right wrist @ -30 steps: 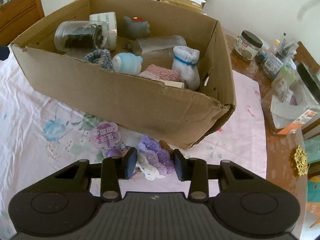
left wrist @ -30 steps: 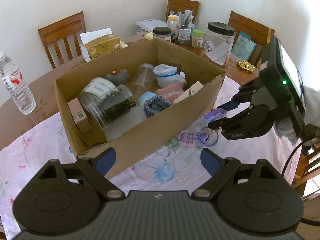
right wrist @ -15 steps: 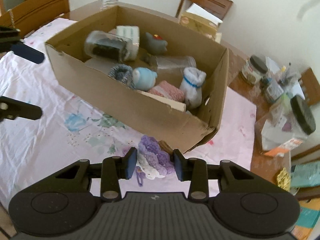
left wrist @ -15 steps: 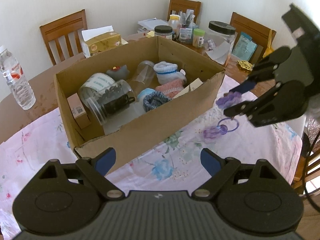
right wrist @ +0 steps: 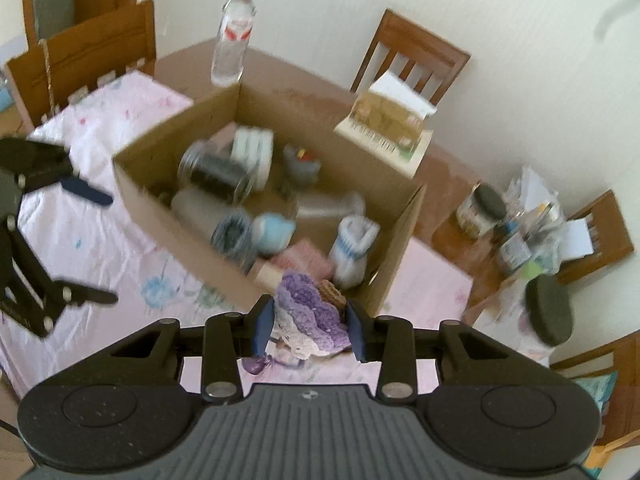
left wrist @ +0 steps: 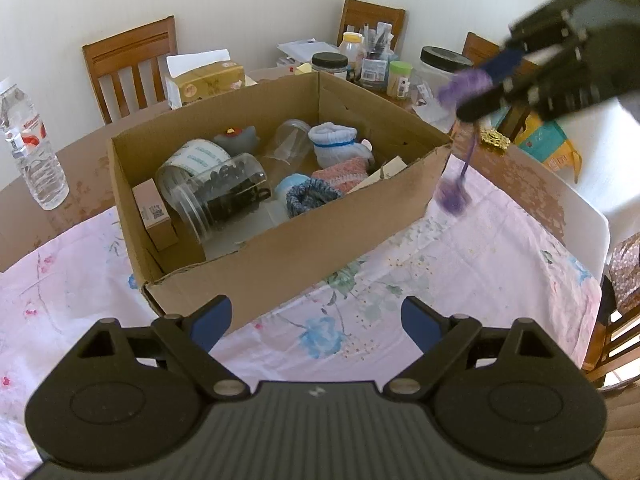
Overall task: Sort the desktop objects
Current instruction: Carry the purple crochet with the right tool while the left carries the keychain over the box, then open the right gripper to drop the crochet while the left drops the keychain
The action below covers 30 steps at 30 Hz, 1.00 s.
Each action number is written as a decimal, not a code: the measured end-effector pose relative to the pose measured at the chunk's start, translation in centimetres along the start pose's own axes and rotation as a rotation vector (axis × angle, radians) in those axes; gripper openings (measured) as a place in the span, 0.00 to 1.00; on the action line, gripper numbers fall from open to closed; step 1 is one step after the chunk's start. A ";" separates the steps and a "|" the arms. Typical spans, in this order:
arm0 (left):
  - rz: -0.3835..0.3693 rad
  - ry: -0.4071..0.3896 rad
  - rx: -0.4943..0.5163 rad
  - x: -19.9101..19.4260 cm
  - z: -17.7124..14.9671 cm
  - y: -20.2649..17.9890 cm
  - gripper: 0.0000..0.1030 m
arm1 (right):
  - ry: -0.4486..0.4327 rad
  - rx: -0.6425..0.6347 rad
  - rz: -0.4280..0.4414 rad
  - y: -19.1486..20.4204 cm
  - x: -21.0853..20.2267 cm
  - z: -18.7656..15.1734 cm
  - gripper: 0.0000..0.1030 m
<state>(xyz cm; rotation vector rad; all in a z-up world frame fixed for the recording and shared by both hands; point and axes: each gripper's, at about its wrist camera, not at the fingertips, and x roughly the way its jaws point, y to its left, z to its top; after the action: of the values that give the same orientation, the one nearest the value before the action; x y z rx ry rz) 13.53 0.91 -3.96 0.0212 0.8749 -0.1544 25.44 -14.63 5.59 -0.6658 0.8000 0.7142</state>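
Left wrist view
My left gripper (left wrist: 316, 316): jaws wide apart, nothing between them, held over the floral cloth (left wrist: 460, 280) just in front of the box (left wrist: 304, 252).
My right gripper (left wrist: 486, 88): blurred at the top right, above the box's right corner; its body is cut off by the frame edge. Its fingers are closed on a purple crochet piece (left wrist: 464, 84).
Crochet piece: only a smeared purple lump shows between the fingers. A thin cord hangs straight down from it, ending in a small purple charm (left wrist: 452, 198) beside the box's right wall. The long axis is vertical, charm end down.
Box contents: a jar (left wrist: 224, 196) on its side with dark bits inside, a tape roll (left wrist: 192, 160), a white sock (left wrist: 334, 142) and a blue knit ring (left wrist: 310, 196). Things nearest the front wall are hidden by it.
Far table: bottles and jars crowd together, too small to read.

Right wrist view
My right gripper (right wrist: 310, 322): jaws drawn in tight on the crochet piece (right wrist: 304, 312), purple with a white frilled edge, over the box's near right corner.
Hidden: the cord drops behind my fingers; only the charm (right wrist: 256, 364) peeks out under the left one.
Box (right wrist: 400, 240): whole interior motion-blurred, shapes only.
My left gripper (right wrist: 86, 240): at the left edge, partly cut off, fingers spread wide and empty.
Water bottle (right wrist: 234, 36): upright beyond the box.
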 end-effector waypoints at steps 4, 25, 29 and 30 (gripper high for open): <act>0.014 0.000 -0.008 0.0 -0.1 0.2 0.89 | -0.043 0.003 -0.022 -1.2 -0.9 2.0 0.42; 0.050 -0.004 -0.039 -0.6 -0.3 1.0 0.89 | -0.101 0.033 -0.008 -3.4 0.6 8.0 0.66; 0.054 -0.001 -0.041 -0.5 -0.2 1.0 0.89 | -0.095 0.048 -0.009 -3.6 0.8 7.9 0.76; 0.057 -0.001 -0.040 -0.5 -0.2 1.0 0.89 | -0.094 0.053 -0.009 -3.7 0.8 7.8 0.79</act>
<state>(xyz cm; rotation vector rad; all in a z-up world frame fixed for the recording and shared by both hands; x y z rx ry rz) 13.19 1.97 -3.78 0.0086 0.8758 -0.0840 31.76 -10.66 9.96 -0.5835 0.7269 0.7087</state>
